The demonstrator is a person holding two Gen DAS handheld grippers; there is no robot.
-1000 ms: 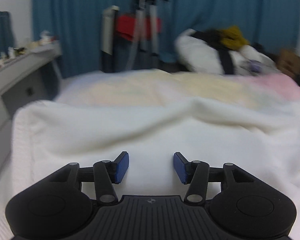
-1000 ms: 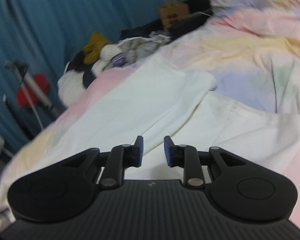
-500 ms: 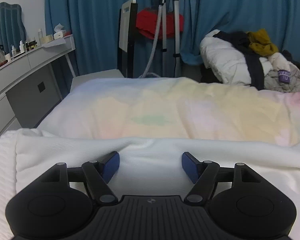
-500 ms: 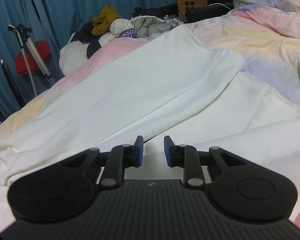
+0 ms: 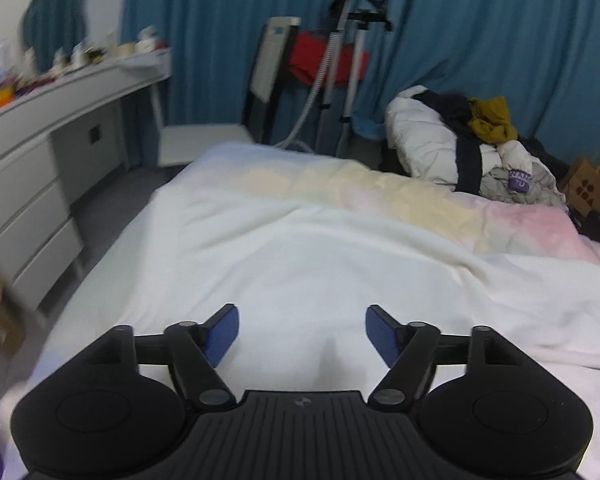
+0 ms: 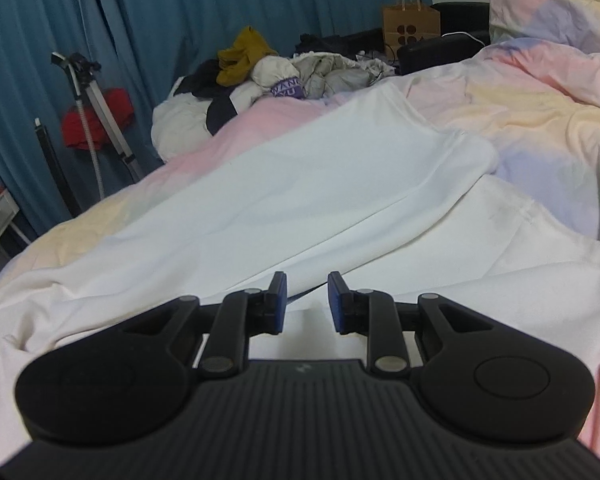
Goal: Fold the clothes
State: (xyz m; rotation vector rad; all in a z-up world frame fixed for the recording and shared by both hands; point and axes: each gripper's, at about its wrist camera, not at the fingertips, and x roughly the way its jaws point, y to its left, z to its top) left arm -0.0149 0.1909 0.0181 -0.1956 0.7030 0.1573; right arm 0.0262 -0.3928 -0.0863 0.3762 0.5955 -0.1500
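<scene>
On the bed (image 6: 540, 120), a white garment (image 6: 300, 184) lies spread across the pastel duvet – one long panel draped diagonally over another, edges rumpled, no neat stacked fold visible. It could be partway through folding or just laid out; the views don't settle it. The left hand-held gripper (image 5: 302, 334) hovers with jaws wide apart, empty. The right hand-held gripper (image 6: 305, 300) also holds nothing – narrower gap, just above the cloth.

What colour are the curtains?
Blue curtains, clearest in the left wrist view.
</scene>
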